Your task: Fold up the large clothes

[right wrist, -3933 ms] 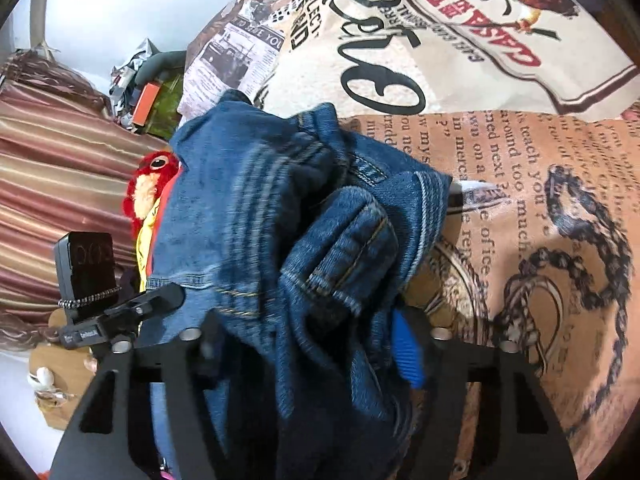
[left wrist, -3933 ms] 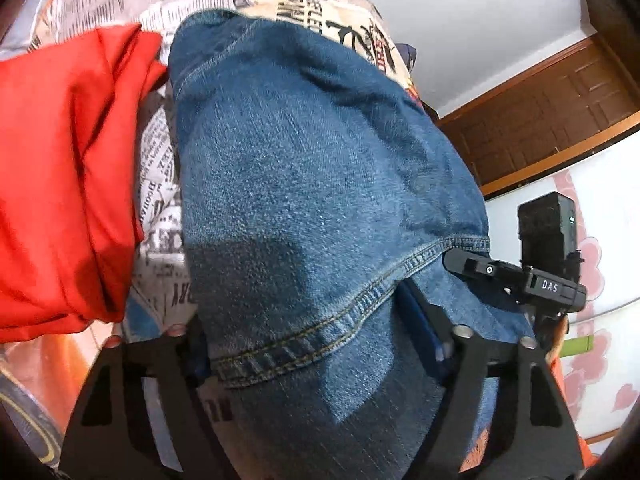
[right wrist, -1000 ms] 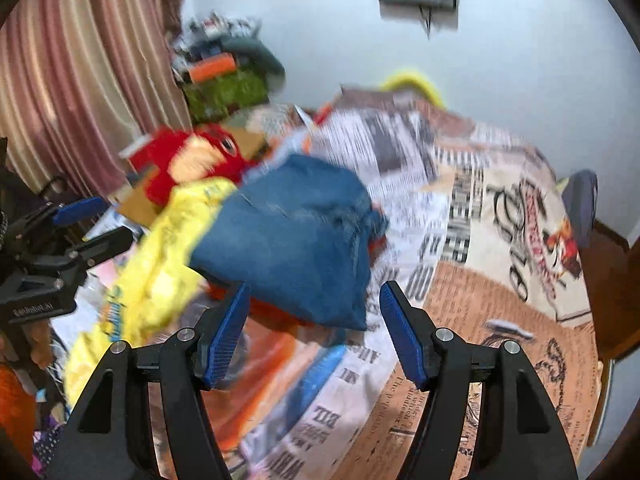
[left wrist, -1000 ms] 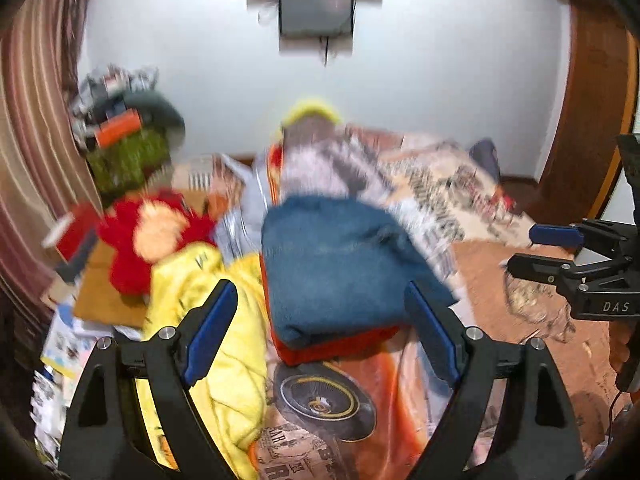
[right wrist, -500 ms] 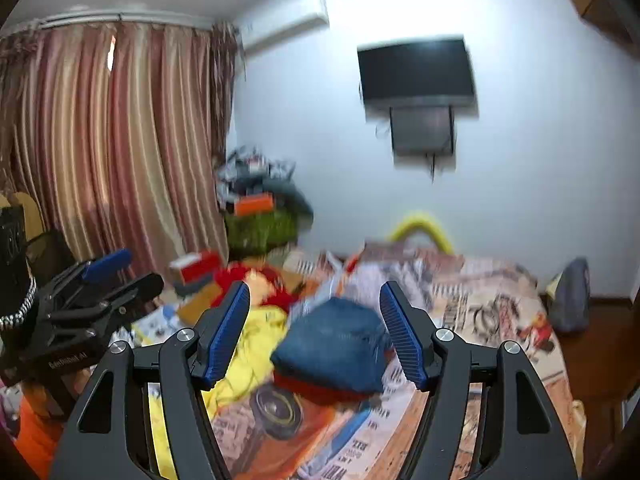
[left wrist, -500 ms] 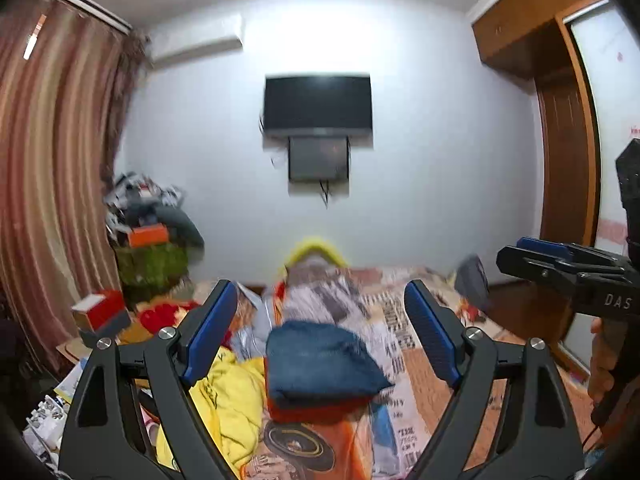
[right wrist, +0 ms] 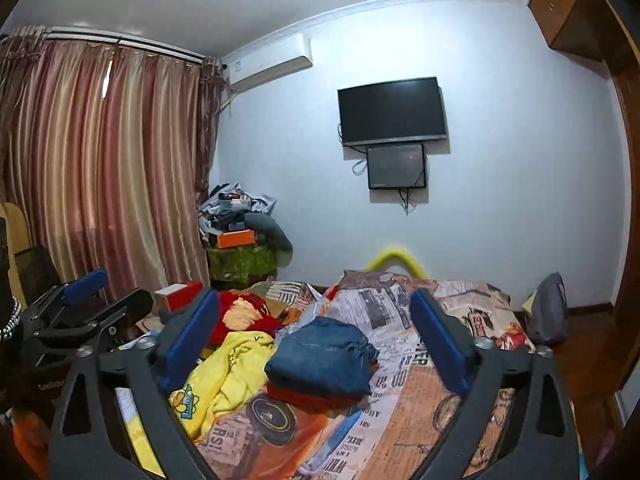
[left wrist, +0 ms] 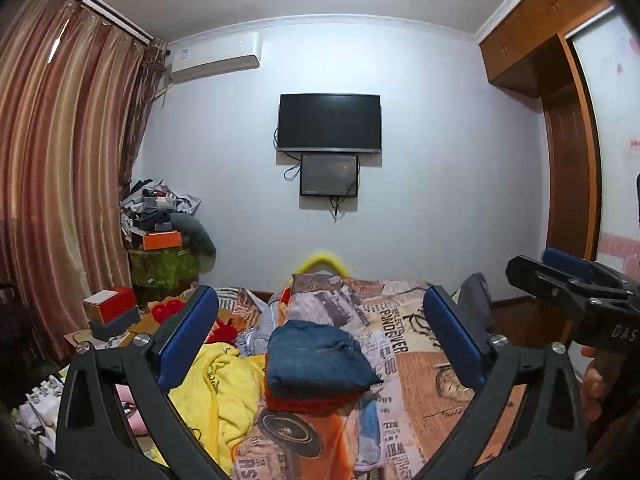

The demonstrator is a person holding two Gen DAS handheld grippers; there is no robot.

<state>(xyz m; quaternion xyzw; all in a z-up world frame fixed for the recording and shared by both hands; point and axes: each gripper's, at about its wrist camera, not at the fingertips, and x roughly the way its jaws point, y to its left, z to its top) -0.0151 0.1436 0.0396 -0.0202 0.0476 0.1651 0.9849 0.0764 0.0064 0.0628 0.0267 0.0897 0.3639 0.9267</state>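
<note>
Folded blue jeans [left wrist: 318, 356] lie on top of a folded red garment [left wrist: 308, 400] on the bed; both also show in the right wrist view, jeans [right wrist: 320, 358] on the red garment [right wrist: 308, 398]. My left gripper [left wrist: 320, 344] is open and empty, held well back from the stack. My right gripper [right wrist: 316, 344] is open and empty too, also far from it. Each gripper shows in the other's view, the right one [left wrist: 576, 284] at the right edge and the left one [right wrist: 84, 300] at the left.
A crumpled yellow garment [left wrist: 224, 384] lies left of the stack on the newspaper-print bedspread [left wrist: 412, 344]. A red plush toy [right wrist: 244, 316] and boxes [left wrist: 112, 312] sit at the left. A cluttered stand [left wrist: 164, 248], curtains, wall TV [left wrist: 328, 122] and a wardrobe [left wrist: 568, 184] surround the bed.
Both grippers let go of the jeans, left them on the red garment, and pulled back and up, so the whole room now shows. Both stand open.
</note>
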